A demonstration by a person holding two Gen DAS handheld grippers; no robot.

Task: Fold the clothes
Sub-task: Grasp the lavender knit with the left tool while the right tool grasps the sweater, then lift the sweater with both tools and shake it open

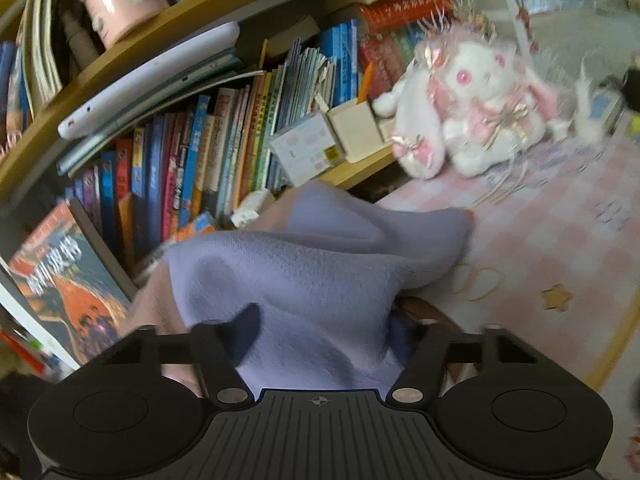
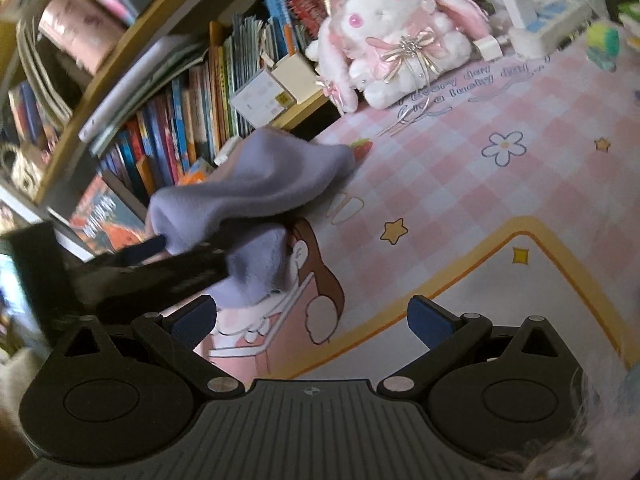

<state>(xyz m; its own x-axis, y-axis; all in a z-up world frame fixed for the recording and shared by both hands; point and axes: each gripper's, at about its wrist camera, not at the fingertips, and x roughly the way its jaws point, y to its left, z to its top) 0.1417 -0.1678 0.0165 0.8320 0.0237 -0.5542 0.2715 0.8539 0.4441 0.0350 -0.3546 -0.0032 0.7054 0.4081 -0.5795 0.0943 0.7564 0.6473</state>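
A lilac fleece garment (image 1: 304, 256) hangs bunched between the fingers of my left gripper (image 1: 324, 322), which is shut on it; the cloth covers most of both pads. In the right wrist view the same garment (image 2: 256, 176) is lifted at its near end by the left gripper (image 2: 160, 260), while its far end rests on the pink checked mat (image 2: 460, 184). My right gripper (image 2: 312, 320) is to the right of the cloth, above the mat. It is open, with nothing between its blue pads (image 2: 430, 320).
A wooden bookshelf (image 2: 168, 128) packed with books runs along the mat's left edge. A white and pink plush rabbit (image 2: 392, 36) sits at the far end, with small boxes (image 2: 276, 88) beside it. Chargers and small items (image 2: 548, 20) lie at the far right.
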